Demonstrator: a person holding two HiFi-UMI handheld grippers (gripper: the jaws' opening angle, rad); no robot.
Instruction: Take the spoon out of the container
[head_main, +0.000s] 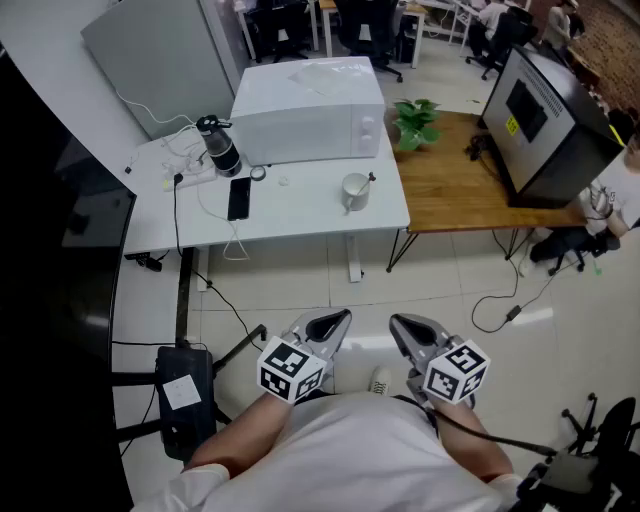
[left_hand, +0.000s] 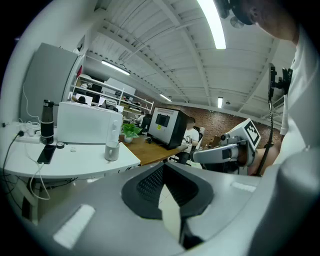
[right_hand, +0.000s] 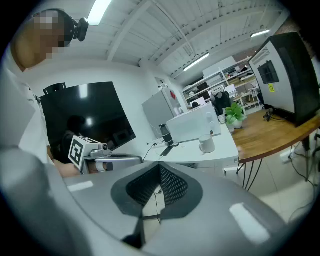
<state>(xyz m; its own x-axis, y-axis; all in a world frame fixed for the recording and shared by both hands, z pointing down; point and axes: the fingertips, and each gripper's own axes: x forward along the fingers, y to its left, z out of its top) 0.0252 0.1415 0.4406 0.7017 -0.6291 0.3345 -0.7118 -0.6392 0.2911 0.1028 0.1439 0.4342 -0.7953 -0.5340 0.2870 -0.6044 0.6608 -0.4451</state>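
Two grippers hang low in front of the person's body, well apart from the work. The left gripper (head_main: 337, 319) and the right gripper (head_main: 401, 323) both have their jaws pressed together at the tips with nothing between them, as each gripper view shows.

The spoon (head_main: 368, 181) stands in a pale cup (head_main: 354, 193) on the white table (head_main: 300, 218), far across open floor. In the head view the cup lies at about 12 o'clock from the left gripper and about 11 o'clock from the right. Neither gripper is clearly nearer.

The spoon's handle rises out of the cup and leans toward 1 o'clock, so its free end tips to the right side. I judge that this favours the right gripper for the pull, with the left free to steady the cup.

The cup sits close to the table's right end, just short of the seam with the wooden table (head_main: 470, 185). A white box-shaped appliance (head_main: 310, 112) stands at its 11 o'clock, and a potted plant (head_main: 415, 120) at its 1 o'clock. Above the cup, and on its near side toward 6 o'clock, the room is open. A lift straight up along the handle looks unobstructed.
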